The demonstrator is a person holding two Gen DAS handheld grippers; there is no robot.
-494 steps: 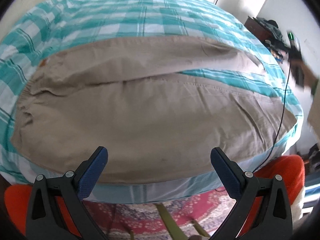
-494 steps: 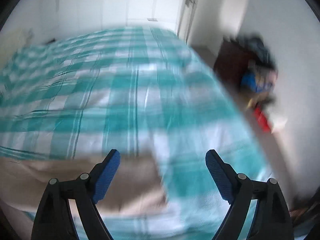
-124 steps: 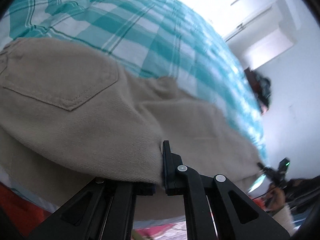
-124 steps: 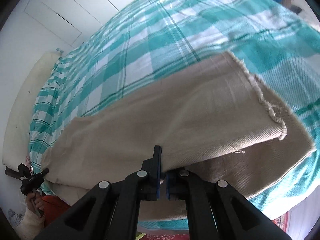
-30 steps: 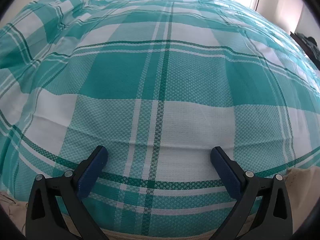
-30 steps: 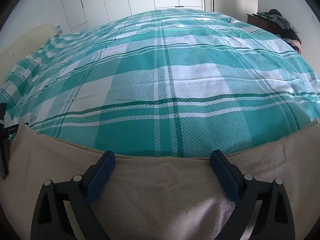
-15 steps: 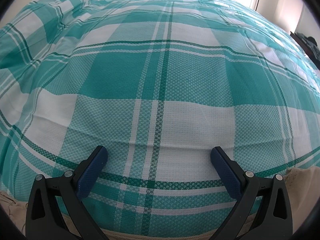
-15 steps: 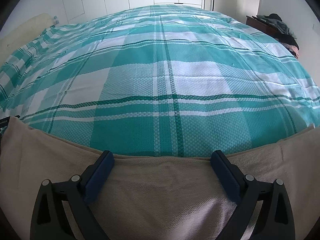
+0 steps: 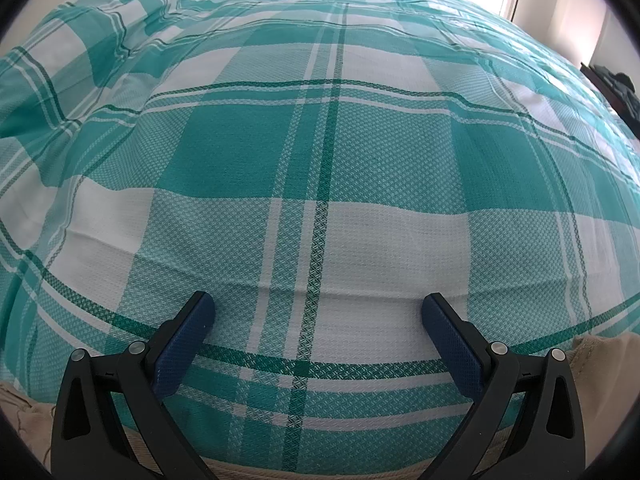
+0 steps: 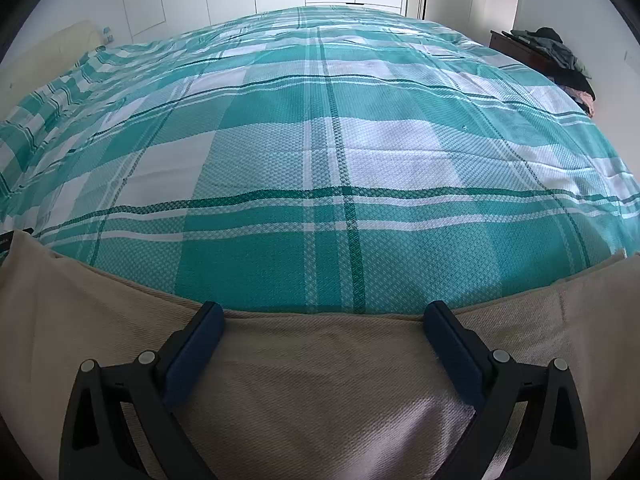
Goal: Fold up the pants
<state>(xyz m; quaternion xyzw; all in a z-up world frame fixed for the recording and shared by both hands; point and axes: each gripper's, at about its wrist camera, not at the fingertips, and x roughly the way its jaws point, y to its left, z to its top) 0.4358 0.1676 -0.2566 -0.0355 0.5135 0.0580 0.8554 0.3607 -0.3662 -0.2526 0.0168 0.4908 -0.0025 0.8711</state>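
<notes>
Two jaws agape, pants (image 10: 320,380), plaid bedspread (image 10: 340,140); dresser (image 10: 516,48)

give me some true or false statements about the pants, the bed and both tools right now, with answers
1. The left tool is clamped shut on the pants. False: its jaws stand wide open with nothing between them.
2. The right tool is open. True.
3. The beige pants lie on the near edge of the bed, under the right tool. True.
4. The bedspread is plain red. False: it is a teal and white check.
5. A pile of clothes sits on dark furniture at the far right of the room. True.
</notes>
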